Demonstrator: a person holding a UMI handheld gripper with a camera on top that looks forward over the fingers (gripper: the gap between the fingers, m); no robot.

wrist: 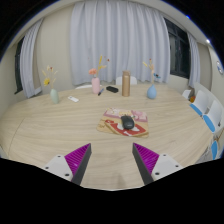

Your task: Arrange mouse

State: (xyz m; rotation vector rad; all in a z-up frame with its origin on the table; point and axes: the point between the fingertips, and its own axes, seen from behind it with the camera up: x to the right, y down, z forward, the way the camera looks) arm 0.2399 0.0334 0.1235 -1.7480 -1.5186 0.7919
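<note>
Spread apart with nothing between them, the gripper (112, 160) fingers are seen above the table (50, 130). Ahead at 12 o'clock, the mouse (127, 122) rests on a mousepad (113, 127).

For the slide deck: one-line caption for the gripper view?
Open claw hovers over a wooden table, the dark mouse on its mat lying beyond the fingers.

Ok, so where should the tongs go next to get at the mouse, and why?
Probably straight ahead, toward the mouse. The tongs are open with nothing between the fingers, and the dark mouse lies on a patterned mat well beyond them, across bare table. Closing that gap comes before any grasp.
</note>
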